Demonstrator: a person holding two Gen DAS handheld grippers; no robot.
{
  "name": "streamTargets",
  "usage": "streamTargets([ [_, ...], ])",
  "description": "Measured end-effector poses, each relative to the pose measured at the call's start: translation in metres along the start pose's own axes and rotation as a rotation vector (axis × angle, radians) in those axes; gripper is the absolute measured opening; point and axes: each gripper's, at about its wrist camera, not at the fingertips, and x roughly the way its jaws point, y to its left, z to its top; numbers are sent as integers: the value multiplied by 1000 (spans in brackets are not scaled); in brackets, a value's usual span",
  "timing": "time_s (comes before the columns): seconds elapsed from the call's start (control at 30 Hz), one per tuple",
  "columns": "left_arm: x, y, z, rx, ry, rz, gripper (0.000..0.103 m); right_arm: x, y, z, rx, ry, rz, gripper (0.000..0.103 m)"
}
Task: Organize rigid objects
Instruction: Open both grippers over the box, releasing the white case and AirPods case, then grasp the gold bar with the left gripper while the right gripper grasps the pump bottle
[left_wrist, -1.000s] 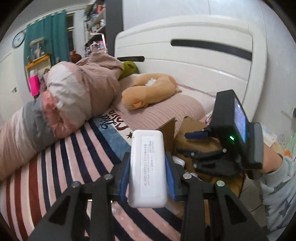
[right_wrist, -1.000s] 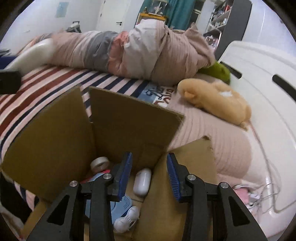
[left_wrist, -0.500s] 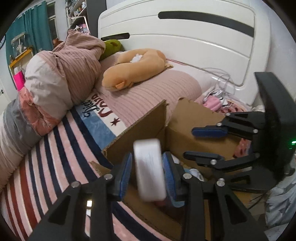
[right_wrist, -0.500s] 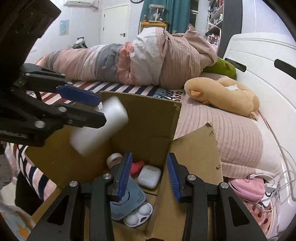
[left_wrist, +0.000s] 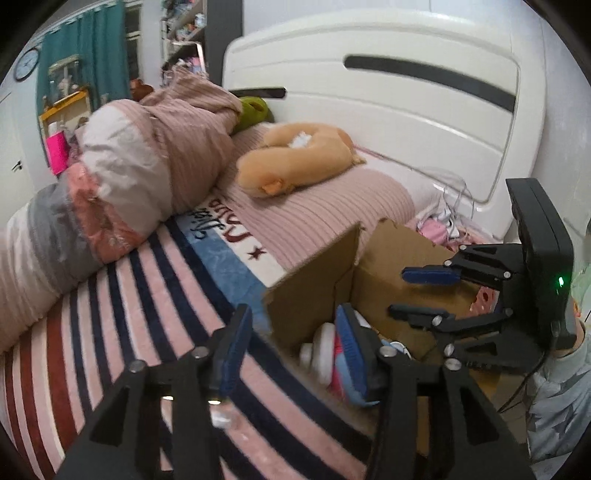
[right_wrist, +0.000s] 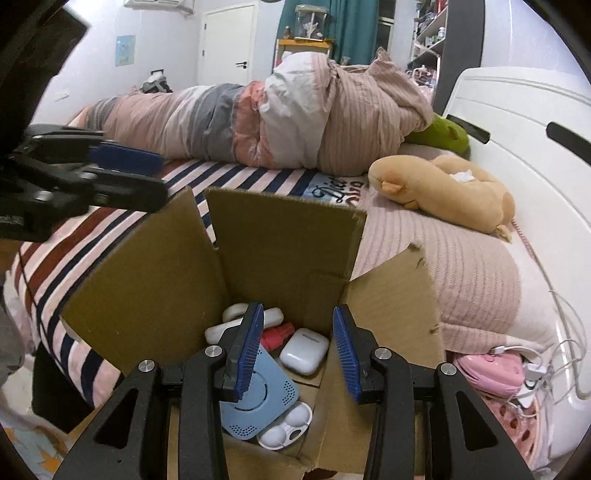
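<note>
An open cardboard box (right_wrist: 280, 236) (left_wrist: 314, 295) stands at the bed's edge. Inside it lie a white power bank (right_wrist: 221, 330), a white earbud case (right_wrist: 304, 350), a red item (right_wrist: 277, 336), a blue flat device (right_wrist: 258, 402) and a white tray (right_wrist: 286, 430). My left gripper (left_wrist: 291, 350) is open and empty beside the box's near flap; it also shows in the right wrist view (right_wrist: 125, 173). My right gripper (right_wrist: 297, 354) is open and empty, just above the box opening; it also shows in the left wrist view (left_wrist: 424, 295).
A striped bedspread (left_wrist: 147, 314), a rolled pink and grey duvet (right_wrist: 277, 122), a tan plush pillow (left_wrist: 295, 162) and a green plush (right_wrist: 443, 134) lie on the bed. A white headboard (left_wrist: 406, 92) stands behind. A pink gadget with cables (right_wrist: 491, 373) lies right of the box.
My left gripper opened and let go of the white power bank, which now lies in the box. The left gripper drew back toward the bedspread. The right gripper stayed open over the box.
</note>
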Motion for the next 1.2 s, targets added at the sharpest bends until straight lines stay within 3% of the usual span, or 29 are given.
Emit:
streamTargets([
  [0.13,-29,31,-18,-43,-34,45,50,-19,15,16,28,-40,49,35],
  [0.33,-55,84,-60,-125,-41,114,55,-33,90,43,-34,-110,214,35],
  [0.47,-60,117,-94,-169,-22,161,60,-15,139,50,-59,-75,324,35],
  [0.63,-49,149,-139,-241,16,166,61,35,188,40,-56,16,363,35],
  [0.7,-40,158,-155,-268,38,158,61,59,194,34,-32,64,354,35],
  [0.87,-15,169,-180,-320,77,120,61,125,187,15,22,123,213,35],
  [0.97,1,172,-186,-334,99,98,61,152,175,10,69,150,197,35],
  [1.2,36,181,-180,-354,126,72,61,172,167,10,81,145,314,35],
])
